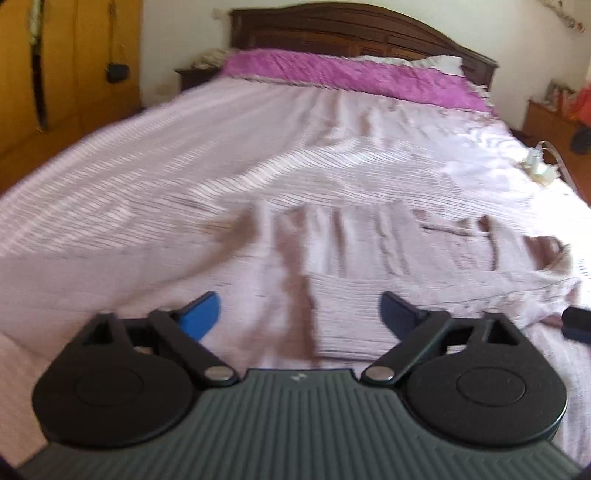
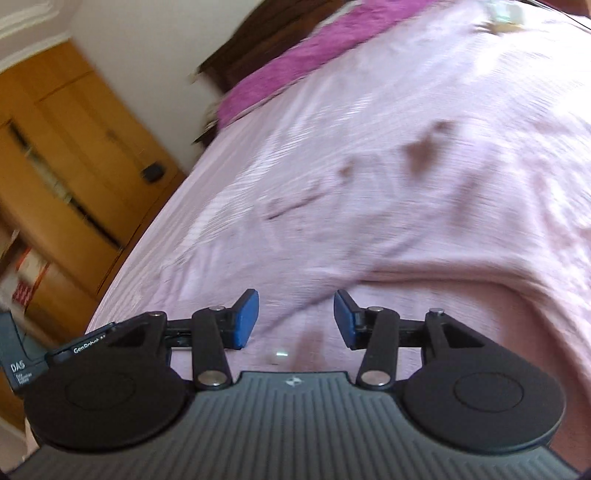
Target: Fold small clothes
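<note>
A pale pink striped garment lies spread on the bed, nearly the same colour as the pink striped sheet. Its folded edge lies just ahead of my left gripper, which is open wide and empty above it. The tip of the other gripper shows at the right edge. In the right wrist view the garment lies ahead with dark creases. My right gripper is open and empty, just above the cloth. Both views are blurred.
A purple pillow and dark wooden headboard stand at the far end. A wooden wardrobe is at the left, a nightstand at the right. Small white objects lie near the bed's right edge.
</note>
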Action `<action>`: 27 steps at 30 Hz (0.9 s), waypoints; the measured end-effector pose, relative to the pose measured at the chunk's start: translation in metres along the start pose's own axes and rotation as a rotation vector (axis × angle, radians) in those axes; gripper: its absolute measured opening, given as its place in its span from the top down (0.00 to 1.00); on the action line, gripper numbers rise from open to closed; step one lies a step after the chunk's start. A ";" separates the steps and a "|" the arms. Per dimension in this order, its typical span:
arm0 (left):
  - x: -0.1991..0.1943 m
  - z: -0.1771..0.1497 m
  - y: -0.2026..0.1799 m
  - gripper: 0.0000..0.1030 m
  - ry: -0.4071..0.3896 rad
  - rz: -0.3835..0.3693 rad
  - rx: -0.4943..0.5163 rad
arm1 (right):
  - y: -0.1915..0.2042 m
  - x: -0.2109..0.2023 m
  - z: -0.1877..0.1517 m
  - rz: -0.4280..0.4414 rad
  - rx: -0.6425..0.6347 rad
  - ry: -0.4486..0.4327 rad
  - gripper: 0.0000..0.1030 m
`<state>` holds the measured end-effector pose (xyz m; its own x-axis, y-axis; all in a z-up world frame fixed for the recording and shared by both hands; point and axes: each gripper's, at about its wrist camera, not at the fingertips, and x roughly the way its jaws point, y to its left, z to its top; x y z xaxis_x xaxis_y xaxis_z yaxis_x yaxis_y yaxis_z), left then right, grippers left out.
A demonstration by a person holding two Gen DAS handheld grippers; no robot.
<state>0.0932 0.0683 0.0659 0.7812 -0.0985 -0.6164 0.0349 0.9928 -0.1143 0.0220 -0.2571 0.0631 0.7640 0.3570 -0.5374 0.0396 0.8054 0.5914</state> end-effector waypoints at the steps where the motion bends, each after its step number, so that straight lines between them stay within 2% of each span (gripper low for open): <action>1: 0.005 -0.001 -0.001 0.13 0.014 -0.012 -0.012 | -0.010 -0.004 -0.001 -0.017 0.034 -0.010 0.48; 3: 0.016 -0.003 -0.004 0.19 0.049 -0.019 -0.035 | -0.028 -0.008 -0.003 -0.046 0.103 -0.031 0.48; 5: 0.025 -0.006 -0.004 0.20 0.070 -0.014 -0.050 | -0.044 -0.012 -0.005 -0.078 0.168 -0.053 0.48; 9: 0.031 -0.008 -0.009 0.21 0.052 0.006 -0.025 | -0.066 -0.021 -0.004 -0.103 0.270 -0.124 0.48; 14: 0.034 -0.006 -0.009 0.28 0.042 -0.001 -0.011 | -0.086 -0.022 -0.002 -0.109 0.379 -0.179 0.48; 15: 0.037 -0.005 -0.010 0.30 0.044 0.001 -0.014 | -0.087 -0.022 -0.002 -0.112 0.383 -0.190 0.50; 16: 0.038 -0.005 -0.009 0.31 0.045 0.004 -0.019 | -0.088 -0.023 -0.001 -0.123 0.377 -0.197 0.58; 17: 0.039 -0.005 -0.009 0.31 0.044 0.006 -0.023 | -0.088 -0.025 -0.001 -0.145 0.370 -0.211 0.76; 19: 0.039 -0.005 -0.009 0.31 0.041 0.008 -0.028 | -0.086 -0.027 0.000 -0.188 0.348 -0.247 0.87; 24: 0.038 -0.006 -0.011 0.31 0.037 0.017 -0.015 | -0.090 -0.059 0.001 -0.294 0.290 -0.343 0.89; 27: 0.039 -0.007 -0.012 0.31 0.035 0.026 -0.008 | -0.095 -0.062 -0.001 -0.308 0.268 -0.300 0.89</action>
<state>0.1187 0.0516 0.0380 0.7592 -0.0753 -0.6465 0.0103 0.9945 -0.1038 -0.0296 -0.3551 0.0395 0.8407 -0.0617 -0.5380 0.4263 0.6879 0.5874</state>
